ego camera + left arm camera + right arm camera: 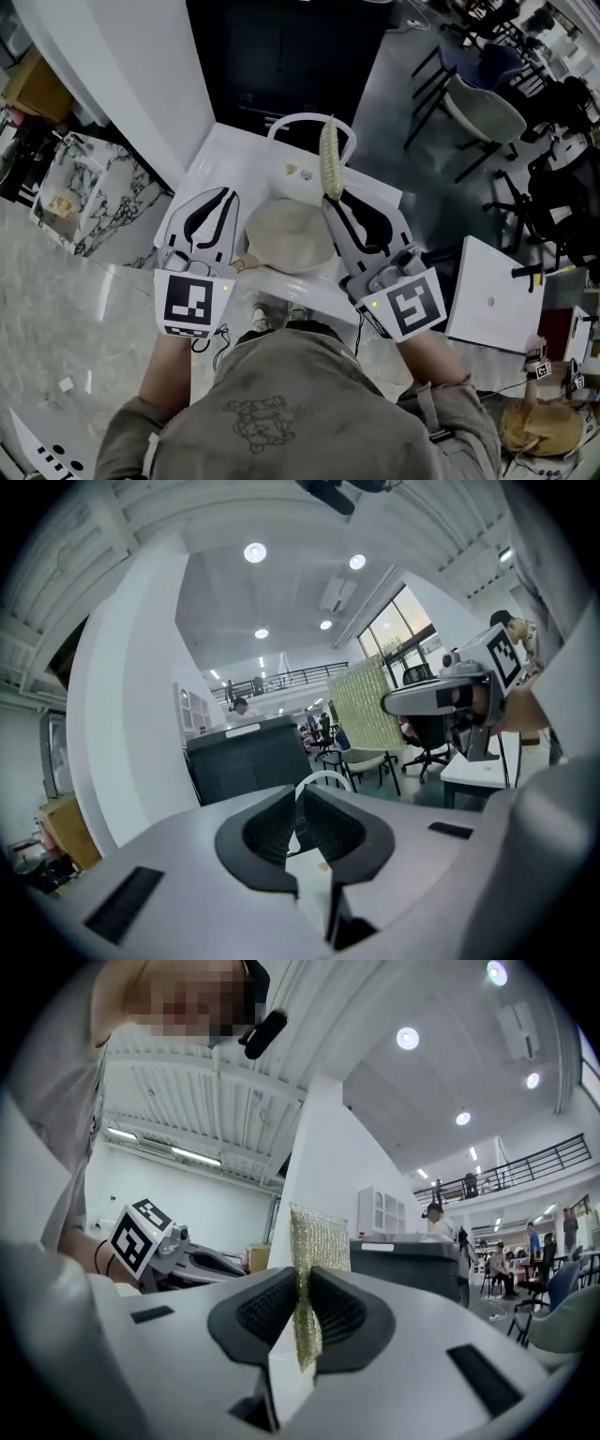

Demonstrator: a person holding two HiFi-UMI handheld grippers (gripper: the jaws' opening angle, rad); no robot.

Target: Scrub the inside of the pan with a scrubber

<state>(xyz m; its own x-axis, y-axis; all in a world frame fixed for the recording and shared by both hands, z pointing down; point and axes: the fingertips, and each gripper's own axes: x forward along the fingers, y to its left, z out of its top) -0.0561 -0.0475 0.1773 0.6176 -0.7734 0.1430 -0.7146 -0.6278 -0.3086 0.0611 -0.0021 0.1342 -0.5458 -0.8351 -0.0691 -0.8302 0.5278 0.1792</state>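
A cream pan [289, 234] lies on the small white table [239, 159], its wooden handle [241, 263] pointing near-left. My right gripper [335, 202] hovers at the pan's right rim, shut on a yellow-green mesh scrubber [330, 159] that stands upright above the jaws. In the right gripper view the scrubber [317, 1241] is pinched between the pads of the right gripper [302, 1288]. My left gripper [223, 194] is just left of the pan, beside the handle. In the left gripper view the left gripper [298, 803] has its jaws together with nothing between them; the pan is hidden there.
A white loop handle [295, 120] rises at the table's far edge. A dark cabinet [281, 56] stands behind it. Chairs [483, 103] are at the back right, another white table [492, 295] at the right, and a marble-patterned counter [94, 202] at the left.
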